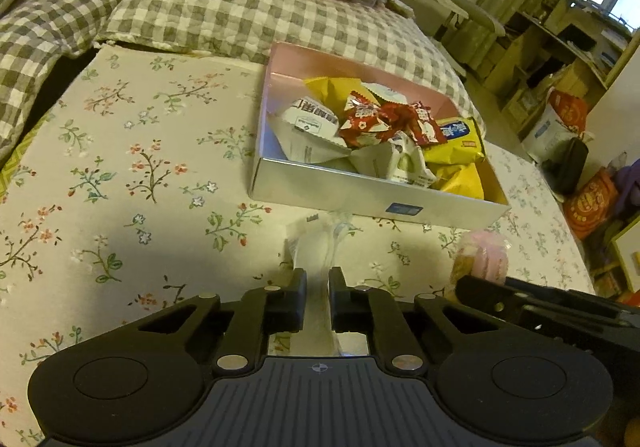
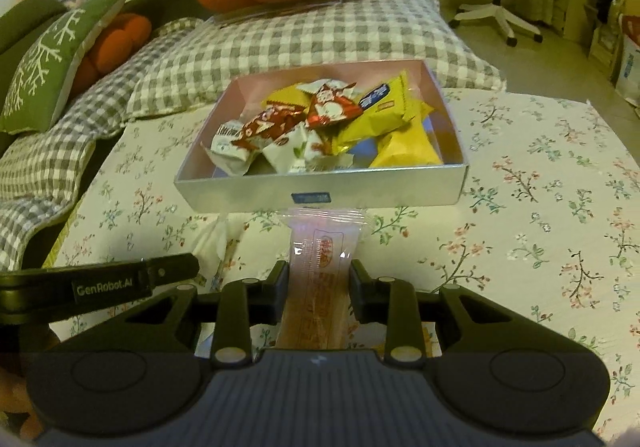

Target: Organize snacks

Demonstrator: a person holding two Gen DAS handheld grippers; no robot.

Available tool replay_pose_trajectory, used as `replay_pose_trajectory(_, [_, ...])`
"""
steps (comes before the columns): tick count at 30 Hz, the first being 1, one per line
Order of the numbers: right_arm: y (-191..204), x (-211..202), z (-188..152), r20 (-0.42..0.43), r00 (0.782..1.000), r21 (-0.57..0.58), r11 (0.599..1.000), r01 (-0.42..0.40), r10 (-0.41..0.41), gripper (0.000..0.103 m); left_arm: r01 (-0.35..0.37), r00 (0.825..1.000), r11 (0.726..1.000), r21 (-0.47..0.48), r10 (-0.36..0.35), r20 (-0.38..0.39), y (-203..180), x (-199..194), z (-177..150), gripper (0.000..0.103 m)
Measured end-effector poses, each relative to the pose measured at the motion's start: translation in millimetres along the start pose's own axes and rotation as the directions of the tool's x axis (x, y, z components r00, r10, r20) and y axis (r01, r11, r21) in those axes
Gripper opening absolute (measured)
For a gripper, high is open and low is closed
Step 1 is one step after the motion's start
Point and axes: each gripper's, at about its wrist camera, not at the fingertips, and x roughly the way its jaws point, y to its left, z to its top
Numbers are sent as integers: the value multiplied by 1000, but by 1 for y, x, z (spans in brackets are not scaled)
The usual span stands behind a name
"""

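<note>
Left gripper (image 1: 318, 283) is clamping a white packet (image 1: 316, 247); its print is too blurred to read. Right gripper (image 2: 319, 279) is pinching a pink packet (image 2: 324, 247), the lower end hiding behind the gripper body. Both packets are pointing toward 12 o'clock, ending just short of the box (image 2: 280, 193), which is sitting on the floral cloth (image 2: 540, 207) holding mixed snacks (image 2: 320, 119). A checked cushion (image 2: 300, 35) is lying beyond at 12.

My left hand-held gripper (image 1: 318, 287): matte black linkages, silver rivets, ribbed grey base; right hand-held gripper (image 2: 319, 281) identical; "GenRobot.AI" on finger.
</note>
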Motion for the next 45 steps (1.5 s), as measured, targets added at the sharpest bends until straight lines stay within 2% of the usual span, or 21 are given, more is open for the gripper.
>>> replay_pose_trajectory(6, [-1, -6, 2, 35, 999, 5, 1000, -15, 15, 28, 24, 1000, 999, -44, -23, 16, 6, -5, 2, 4])
replay_pose_trajectory(14, [-6, -9, 5, 48, 998, 15, 999, -32, 31, 28, 85, 995, 990, -110, -77, 70, 17, -18, 8, 3])
replay_pose_trajectory(18, [-11, -11, 7, 54, 998, 35, 998, -44, 42, 28, 69, 995, 993, -91, -62, 83, 16, -20, 10, 3])
replay_pose_trajectory(21, [-14, -11, 7, 56, 998, 46, 998, -37, 35, 28, 62, 997, 998, -12, -61, 51, 5, -15, 8, 4])
replay_pose_trajectory(23, [-16, -12, 7, 59, 998, 53, 998, -38, 35, 28, 54, 998, 998, 33, -55, 19, -5, -8, 4, 13])
replay_pose_trajectory(24, [-16, -13, 7, 61, 998, 54, 998, -38, 35, 28, 36, 999, 998, 53, -36, 6, -10, -4, 2, 23])
replay_pose_trajectory(25, [-17, -13, 7, 64, 997, 54, 998, -36, 33, 28, 4, 1000, 997, 83, -3, -3, -15, 0, 0, 40])
replay_pose_trajectory(26, [-18, -14, 7, 66, 997, 54, 998, -34, 30, 28, -30, 1000, 993, 113, 30, -6, -20, 4, -2, 51])
replay_pose_trajectory(27, [-18, -14, 7, 67, 997, 55, 998, -33, 29, 28, -67, 998, 986, 152, 69, -7, -25, 9, -4, 69])
replay_pose_trajectory(28, [-19, -14, 8, 67, 997, 57, 998, -33, 29, 28, -96, 995, 978, 188, 99, -8, -30, 14, -6, 72])
replay_pose_trajectory(30, [-19, -14, 8, 66, 997, 58, 998, -34, 30, 28, -132, 989, 958, 254, 142, -25, -38, 25, -11, 70])
replay_pose_trajectory(32, [-18, -13, 7, 63, 998, 53, 998, -34, 30, 28, -146, 985, 950, 277, 166, -50, -41, 35, -17, 61])
replay_pose_trajectory(34, [-18, -13, 7, 63, 997, 50, 998, -36, 33, 28, -189, 978, 930, 314, 206, -23, -46, 36, -18, 35])
replay_pose_trajectory(36, [-19, -13, 7, 65, 997, 50, 998, -37, 34, 28, -175, 982, 946, 272, 189, -27, -41, 33, -14, 23])
replay_pose_trajectory(38, [-19, -14, 8, 69, 997, 51, 998, -40, 36, 28, -154, 986, 963, 222, 166, -34, -33, 30, -10, 20])
replay_pose_trajectory(41, [-19, -15, 8, 72, 997, 51, 998, -44, 40, 28, -145, 988, 976, 163, 152, -29, -23, 26, -5, 18])
replay_pose_trajectory(45, [-18, -15, 7, 74, 996, 49, 998, -45, 42, 28, -95, 995, 991, 99, 96, -13, -17, 15, -2, 17])
